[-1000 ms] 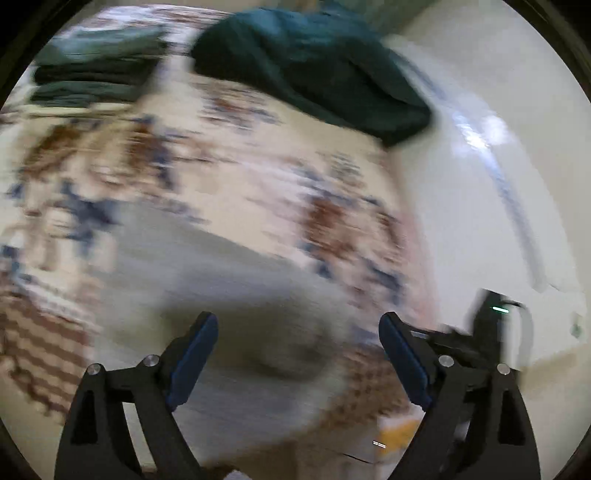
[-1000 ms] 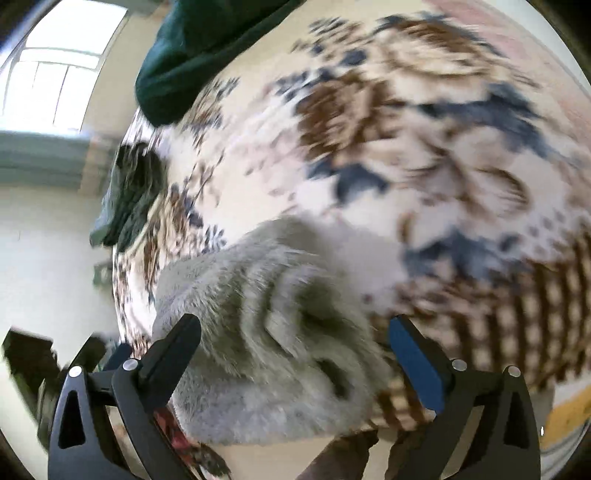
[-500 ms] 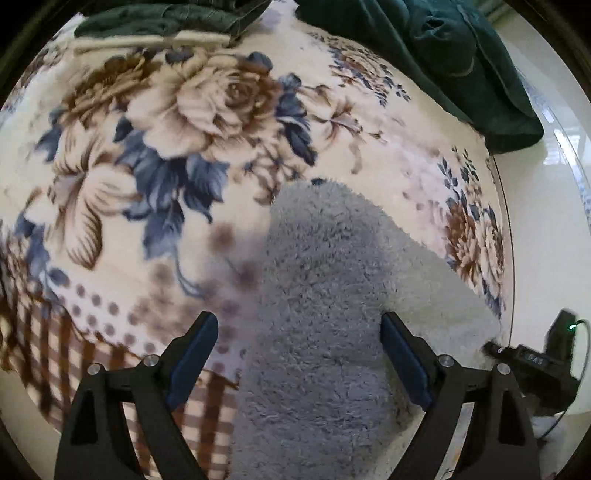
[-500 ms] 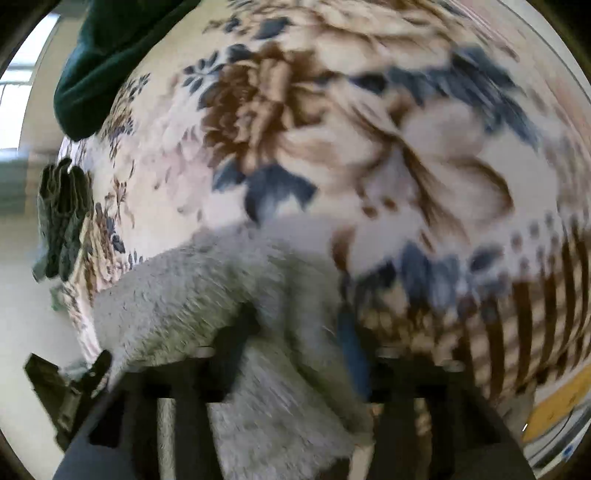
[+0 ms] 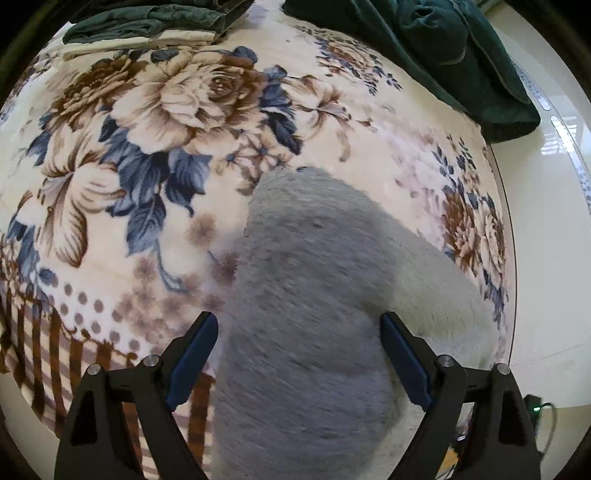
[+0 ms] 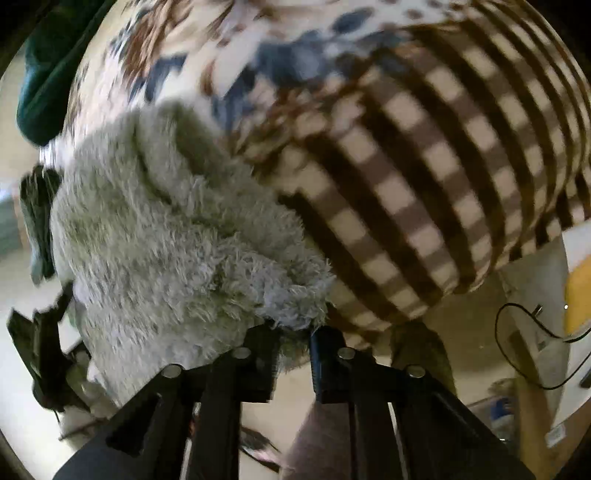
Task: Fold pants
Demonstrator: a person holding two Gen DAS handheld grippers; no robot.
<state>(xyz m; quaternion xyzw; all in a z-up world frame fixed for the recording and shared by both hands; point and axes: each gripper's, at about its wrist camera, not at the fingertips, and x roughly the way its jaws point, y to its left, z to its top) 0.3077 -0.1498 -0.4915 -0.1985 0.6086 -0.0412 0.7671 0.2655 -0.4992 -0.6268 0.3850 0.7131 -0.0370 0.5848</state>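
Observation:
The fluffy grey pants (image 5: 317, 280) lie bunched on a floral blanket (image 5: 155, 122) at the bed's near edge. My left gripper (image 5: 299, 354) is open, its blue-padded fingers spread to either side of the grey fabric just above it. In the right wrist view the pants (image 6: 177, 236) hang over the bed edge, and my right gripper (image 6: 293, 343) is shut on a fuzzy edge of them. The left gripper's dark body (image 6: 40, 347) shows at the far left of that view.
A dark green garment (image 5: 443, 48) is heaped at the bed's far right corner. A stack of folded green clothes (image 5: 147, 26) sits at the far left. The checked blanket border (image 6: 424, 177) drapes over the bed edge. Glossy floor (image 5: 546, 236) lies to the right, with a cable (image 6: 532, 350).
My right gripper has closed on the edge of the grey pants and pulled back toward the bed edge. My left gripper stayed open and moved closer over the pants.

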